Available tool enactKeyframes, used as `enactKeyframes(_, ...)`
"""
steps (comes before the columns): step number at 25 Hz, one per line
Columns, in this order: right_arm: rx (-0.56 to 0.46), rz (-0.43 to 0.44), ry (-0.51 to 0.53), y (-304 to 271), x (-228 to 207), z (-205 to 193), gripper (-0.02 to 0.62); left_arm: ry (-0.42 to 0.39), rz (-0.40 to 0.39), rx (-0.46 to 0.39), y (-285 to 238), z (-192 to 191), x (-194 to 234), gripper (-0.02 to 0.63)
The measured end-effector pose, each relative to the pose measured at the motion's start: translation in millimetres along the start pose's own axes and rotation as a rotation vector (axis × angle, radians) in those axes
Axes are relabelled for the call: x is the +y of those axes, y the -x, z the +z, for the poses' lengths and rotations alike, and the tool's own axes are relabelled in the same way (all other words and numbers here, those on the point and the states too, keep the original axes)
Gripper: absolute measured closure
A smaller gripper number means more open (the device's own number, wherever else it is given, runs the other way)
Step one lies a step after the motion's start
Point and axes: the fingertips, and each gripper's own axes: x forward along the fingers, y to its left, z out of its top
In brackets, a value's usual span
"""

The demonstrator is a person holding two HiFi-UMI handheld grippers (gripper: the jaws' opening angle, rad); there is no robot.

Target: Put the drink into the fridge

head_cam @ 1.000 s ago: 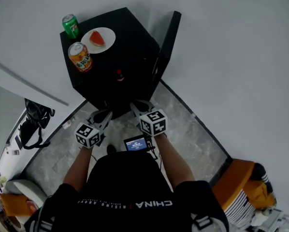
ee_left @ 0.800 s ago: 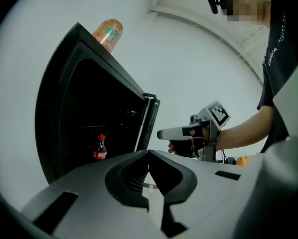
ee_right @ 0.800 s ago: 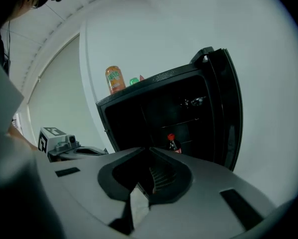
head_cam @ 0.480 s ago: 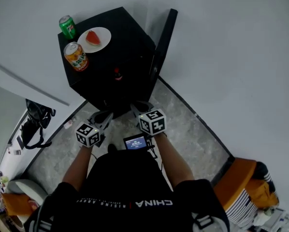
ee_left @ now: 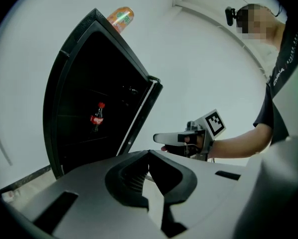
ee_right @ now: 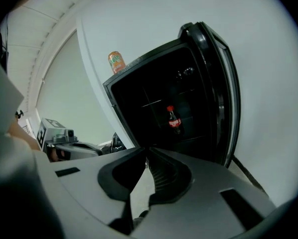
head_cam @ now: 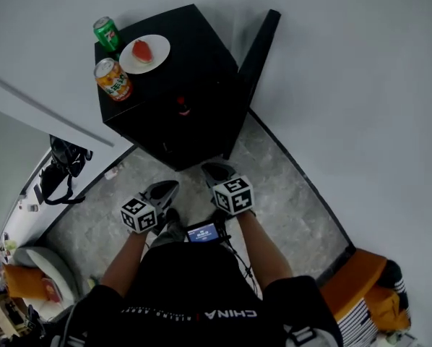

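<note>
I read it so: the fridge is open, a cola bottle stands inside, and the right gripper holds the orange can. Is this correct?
No. The right gripper holds nothing: its jaws are together and empty in the right gripper view. The orange can stands on top of the fridge, as the head view shows. The fridge is open and the cola bottle stands inside.

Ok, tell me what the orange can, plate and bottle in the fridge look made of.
Orange can: likely thin metal, glossy printed wall, silvery rimmed top.
Plate: white, smooth; ceramic or plastic, can't tell.
Bottle: probably clear plastic, dark drink, red cap and label.
</note>
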Motion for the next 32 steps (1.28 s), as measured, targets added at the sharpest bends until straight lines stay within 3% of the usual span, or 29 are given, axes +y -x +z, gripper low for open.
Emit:
enactKeyframes(5,0.0,-0.021,-0.067,10.2,2.1,-24.3,0.565,0.045,0.041,0.063,24.4,-39.3,7.6,0.594)
enactKeyframes(11,-0.022,-0.074,-0.117,36.7,27.9,-48.1,0.565,0.025,-0.001,0.024,56.7,-46.9,-2.4,0.595)
enactKeyframes(14,-0.044,-0.107,-0.127,44.0,54.3,-60.6,0.565,0.006,-0.028,0.021,86.4,-60.5,-9.8,0.594)
enactKeyframes(22,-0.03,-0.155,-0.145,49.5,153.8,-117.2,0.569,0.072,-0.099,0.073,178.7,-129.5,-14.1,0.595)
enactKeyframes(28,-0.013,-0.217,-0.166,70.9,205.9,-156.8,0.574,0.064,-0.204,0.106,210.8,-156.8,-40.4,0.594)
enactKeyframes(32,-0.002,-0.235,-0.168,86.9,227.9,-172.2,0.574,0.055,-0.233,0.104,223.0,-164.4,-55.7,0.594)
